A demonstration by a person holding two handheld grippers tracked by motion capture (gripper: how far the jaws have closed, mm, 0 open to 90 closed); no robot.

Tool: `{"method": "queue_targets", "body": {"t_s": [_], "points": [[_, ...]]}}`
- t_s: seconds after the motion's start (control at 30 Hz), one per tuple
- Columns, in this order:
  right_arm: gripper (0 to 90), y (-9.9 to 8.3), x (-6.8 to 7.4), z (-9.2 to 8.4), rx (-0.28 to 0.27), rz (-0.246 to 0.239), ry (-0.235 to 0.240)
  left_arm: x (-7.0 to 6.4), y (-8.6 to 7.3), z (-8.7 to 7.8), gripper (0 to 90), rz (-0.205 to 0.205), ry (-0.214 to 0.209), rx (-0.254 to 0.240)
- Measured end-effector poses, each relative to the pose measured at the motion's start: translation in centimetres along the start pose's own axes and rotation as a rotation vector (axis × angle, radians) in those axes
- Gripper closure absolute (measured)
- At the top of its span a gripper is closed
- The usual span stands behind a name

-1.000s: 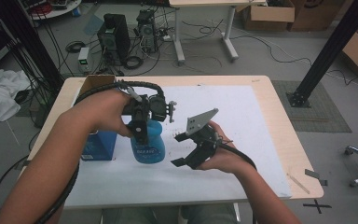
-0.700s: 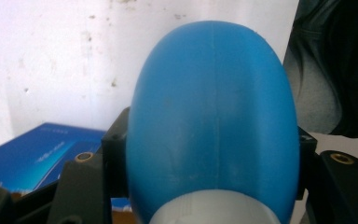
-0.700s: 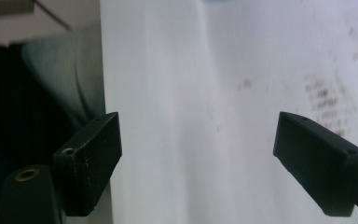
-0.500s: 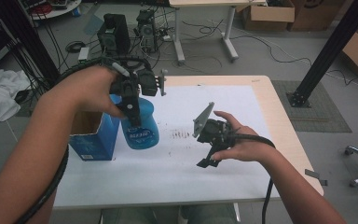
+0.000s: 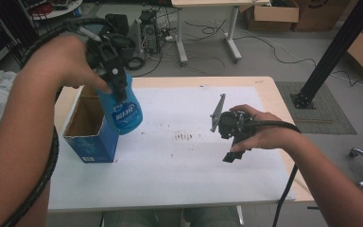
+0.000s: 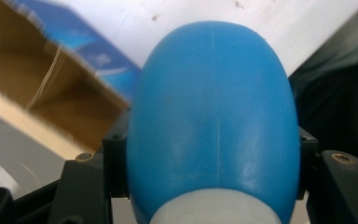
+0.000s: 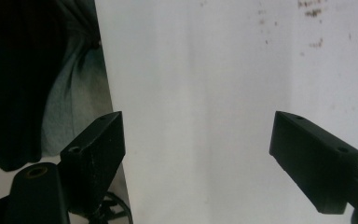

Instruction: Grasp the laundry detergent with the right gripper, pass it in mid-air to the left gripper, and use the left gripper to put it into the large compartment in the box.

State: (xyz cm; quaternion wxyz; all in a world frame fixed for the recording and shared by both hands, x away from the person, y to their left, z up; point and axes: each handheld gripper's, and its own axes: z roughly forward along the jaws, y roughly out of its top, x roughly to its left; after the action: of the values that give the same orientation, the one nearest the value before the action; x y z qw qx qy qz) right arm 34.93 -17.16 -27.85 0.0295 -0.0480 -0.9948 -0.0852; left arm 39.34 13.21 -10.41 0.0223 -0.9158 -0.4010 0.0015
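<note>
Both pads of my left claw (image 6: 214, 186) are pressed against the flanks of the blue bottle (image 6: 213, 121), gripping it near its white neck, so the bottle hangs in the air, tilted, just beside and above the open mouth of the blue cardboard box (image 5: 89, 128) at the counter's (image 5: 264, 85) left side. My right claw (image 7: 198, 154) holds nothing; its jaws stand apart over the white sheet (image 5: 179, 161), and they have just been closing a little with nothing between them. As I read it, the step in hand is carrying the bottle over the box and setting it inside. To do that well I would keep the grip firm, since the rounded plastic looks slippery, bring the bottle squarely over the brown opening before lowering, and straighten it so its base goes in first without catching the near wall. The box looks light and could slide or tip if nudged, so the free right claw might steady its rim. Beyond the counter, cables and cartons (image 5: 269, 14) lie on the floor, well apart from the work.
</note>
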Motion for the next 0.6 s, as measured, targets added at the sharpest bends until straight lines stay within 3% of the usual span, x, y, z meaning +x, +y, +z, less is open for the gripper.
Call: {"method": "queue_targets", "body": {"t_s": [0.33, 0.5, 0.53, 0.57, 0.6], "points": [[17.9, -2.4, -0.8, -1.5, 0.025, 0.043, -0.012, 4.3, -1.9, -2.6, 38.8, -0.338, -0.081, -0.033], [18.2, -3.0, -1.0, -1.7, 0.029, 0.049, -0.007, 5.7, -2.8, -3.6, 38.8, -0.491, -0.065, -0.028], [18.4, -3.0, -1.0, -1.7, 0.031, 0.05, -0.003, 5.7, -2.8, -3.6, 38.9, -0.491, -0.065, -0.028], [18.7, -3.1, -1.0, -1.8, 0.033, 0.044, 0.0, 6.2, -3.0, -3.8, 38.8, -0.545, -0.054, -0.02], [18.8, -3.1, -1.0, -1.8, 0.03, 0.044, 0.003, 6.4, -3.2, -3.9, 38.9, -0.568, -0.05, -0.019]]}}
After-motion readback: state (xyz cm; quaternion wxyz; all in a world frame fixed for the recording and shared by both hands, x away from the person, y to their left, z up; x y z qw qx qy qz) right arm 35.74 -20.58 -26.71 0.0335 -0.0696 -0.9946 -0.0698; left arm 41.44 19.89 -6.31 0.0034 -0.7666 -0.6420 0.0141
